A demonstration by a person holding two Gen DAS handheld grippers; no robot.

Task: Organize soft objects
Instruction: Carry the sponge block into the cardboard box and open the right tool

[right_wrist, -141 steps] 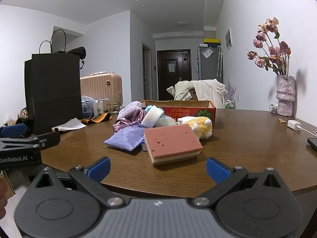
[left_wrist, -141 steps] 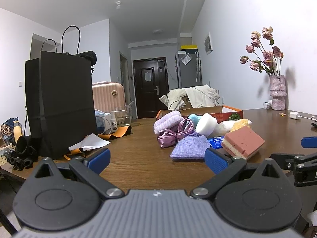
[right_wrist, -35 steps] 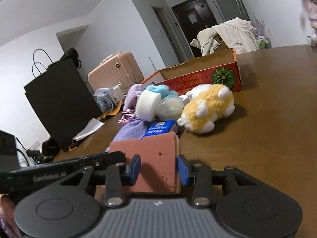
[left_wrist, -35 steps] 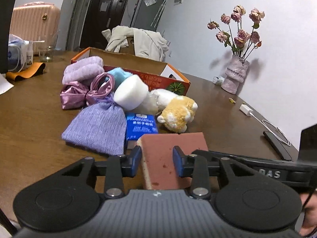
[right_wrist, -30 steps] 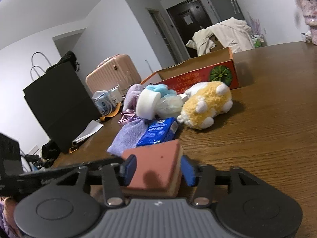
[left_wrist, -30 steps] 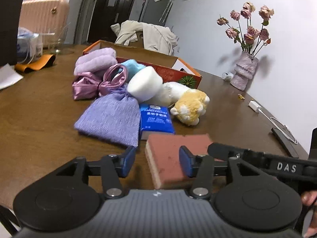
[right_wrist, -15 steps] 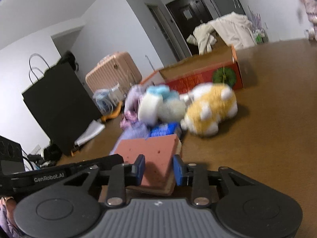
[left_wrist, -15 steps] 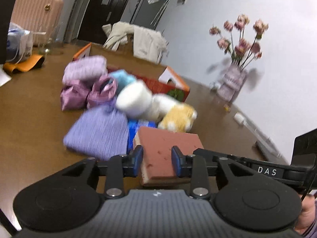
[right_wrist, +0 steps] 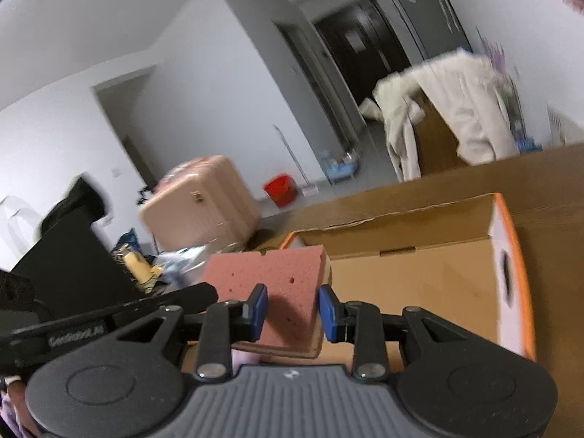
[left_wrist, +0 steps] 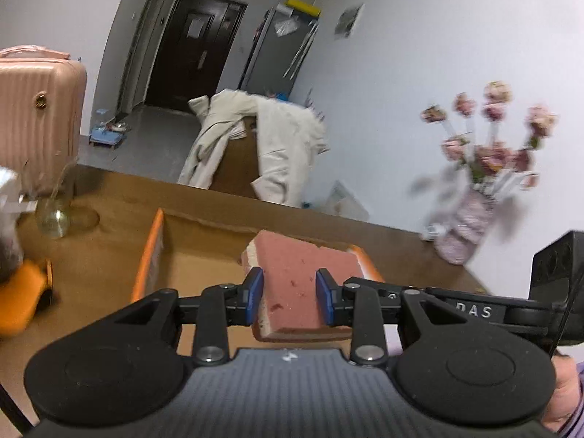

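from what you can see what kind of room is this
Most likely a lived-in apartment's main room. A dark entry door opens off it, a pink suitcase stands by the wall, and a vase of flowers sits on the wooden table.

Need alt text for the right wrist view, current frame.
The right tool grips a pink sponge above an open cardboard box on a wooden table; the left tool holds the sponge's far side.
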